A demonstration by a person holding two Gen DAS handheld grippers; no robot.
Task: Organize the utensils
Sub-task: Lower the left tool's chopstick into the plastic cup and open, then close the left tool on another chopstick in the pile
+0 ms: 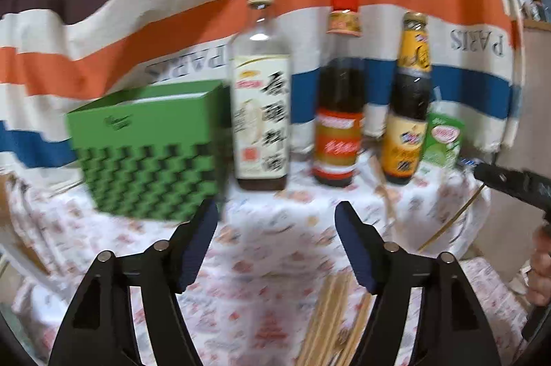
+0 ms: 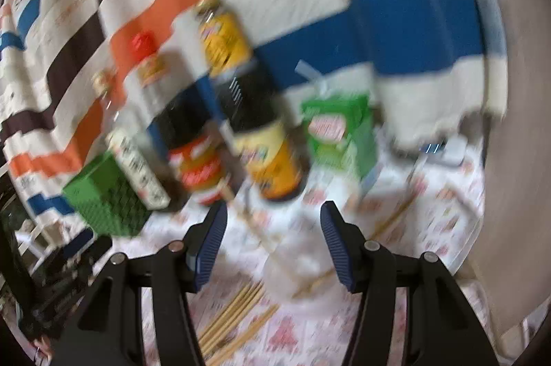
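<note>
A bundle of wooden chopsticks (image 1: 330, 321) lies on the patterned tablecloth, just below and between my left gripper's fingers; it also shows in the right wrist view (image 2: 234, 321). A green patterned box (image 1: 151, 152) stands open-topped at the left; it also shows in the right wrist view (image 2: 106, 197). My left gripper (image 1: 275, 214) is open and empty above the cloth. My right gripper (image 2: 273, 214) is open and empty; it shows at the right edge of the left wrist view (image 1: 509, 183). Single loose chopsticks (image 2: 392, 221) lie near the right gripper.
Three sauce bottles stand in a row at the back: a clear one (image 1: 261, 97), a red-capped one (image 1: 339, 104) and a yellow-labelled one (image 1: 409, 111). A small green carton (image 1: 442, 138) stands to their right. A striped cloth (image 1: 172, 21) hangs behind. The right view is blurred.
</note>
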